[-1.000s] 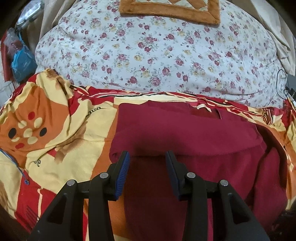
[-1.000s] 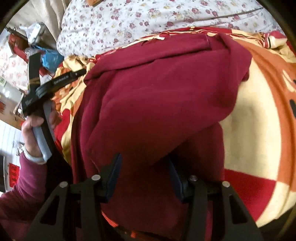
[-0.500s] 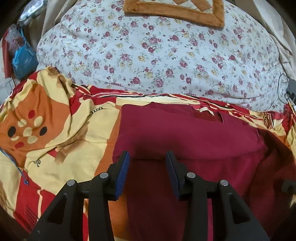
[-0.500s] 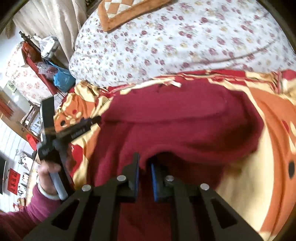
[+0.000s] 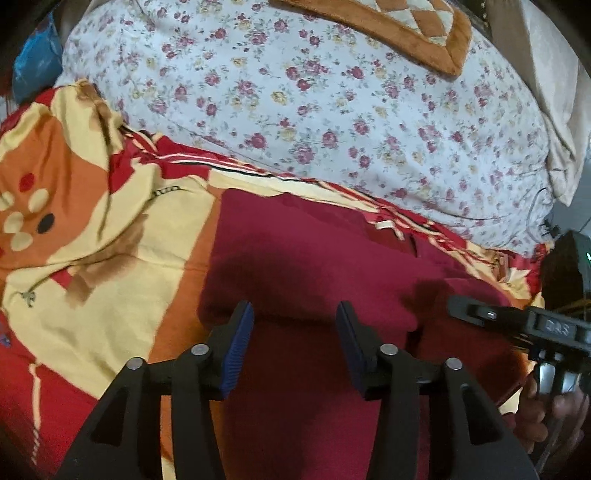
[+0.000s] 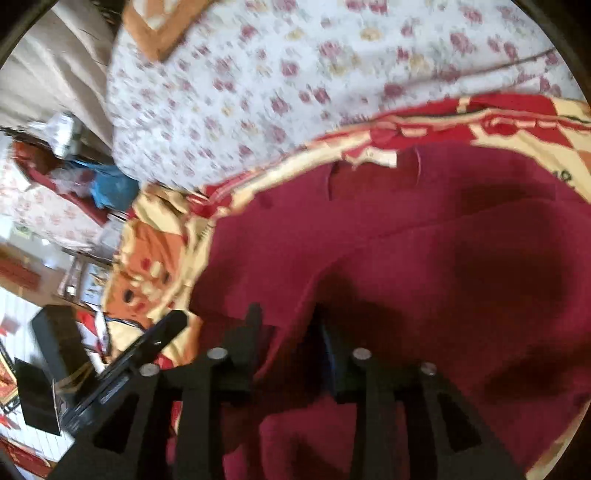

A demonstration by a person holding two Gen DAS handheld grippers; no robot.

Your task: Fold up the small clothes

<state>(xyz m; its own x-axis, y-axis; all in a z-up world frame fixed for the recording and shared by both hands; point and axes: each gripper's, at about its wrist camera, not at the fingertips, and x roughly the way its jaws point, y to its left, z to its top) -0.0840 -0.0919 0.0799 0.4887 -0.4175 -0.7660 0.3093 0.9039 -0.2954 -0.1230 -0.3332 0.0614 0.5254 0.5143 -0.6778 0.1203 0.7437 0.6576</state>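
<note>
A dark red garment (image 5: 314, 258) lies partly folded on the orange, yellow and red bedspread (image 5: 92, 258); it also fills the right wrist view (image 6: 424, 258). My left gripper (image 5: 294, 321) is open and empty, hovering just over the fold edge of the garment. My right gripper (image 6: 288, 321) is open, its fingers apart over the garment with a ridge of red cloth lying between them. The right gripper's body shows at the right edge of the left wrist view (image 5: 517, 321). The left gripper shows in the right wrist view (image 6: 147, 347).
A white floral quilt (image 5: 332, 110) bulges behind the bedspread, with an orange-bordered cushion (image 5: 388, 29) on top. A blue bag (image 6: 110, 184) and clutter sit beside the bed at far left. A cable (image 5: 543, 206) lies at the right.
My right gripper was open around the cloth, closed on it half a second ago, and has now opened again and shifted left. My left gripper stayed open and moved slightly.
</note>
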